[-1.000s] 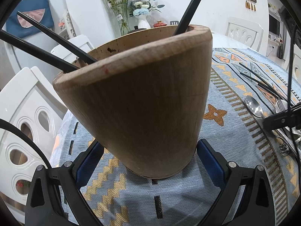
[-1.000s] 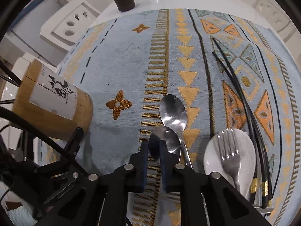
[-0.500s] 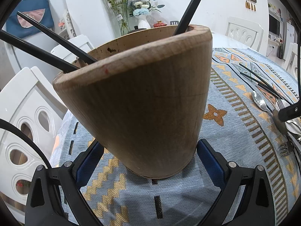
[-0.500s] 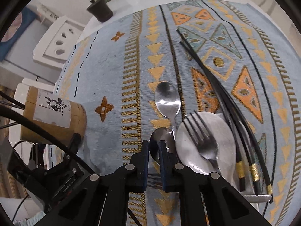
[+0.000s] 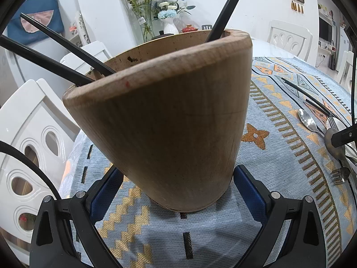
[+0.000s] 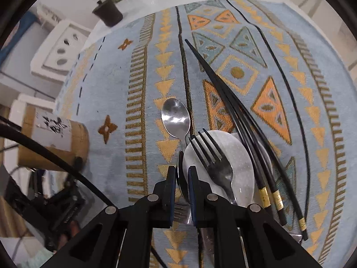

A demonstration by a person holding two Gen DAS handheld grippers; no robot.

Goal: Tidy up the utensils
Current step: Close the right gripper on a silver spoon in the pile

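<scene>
My left gripper (image 5: 178, 189) is shut on the base of a wooden utensil holder (image 5: 169, 116), which leans to the left. Three black chopsticks (image 5: 55, 60) stick out of it. In the right wrist view the holder (image 6: 55, 145) shows a white label at the left. My right gripper (image 6: 183, 174) is shut on a metal spoon (image 6: 180, 167), seen edge-on between the pads. It hangs just above the cloth beside a fork (image 6: 212, 156) that lies on a white ceramic spoon (image 6: 236, 169). Another metal spoon (image 6: 176, 118) and several black chopsticks (image 6: 234, 116) lie close by.
A blue patterned cloth (image 6: 133, 89) covers the round table. Tines of a second fork (image 5: 339, 176) show near the held spoon. White chairs (image 5: 26, 145) stand on the left. A dark pot (image 6: 108, 13) and a vase of flowers (image 5: 169, 20) stand at the far side.
My right gripper has carried the spoon to the right, over towards the fork and white spoon, and rolled so the spoon now shows edge-on. The left gripper and holder have not moved.
</scene>
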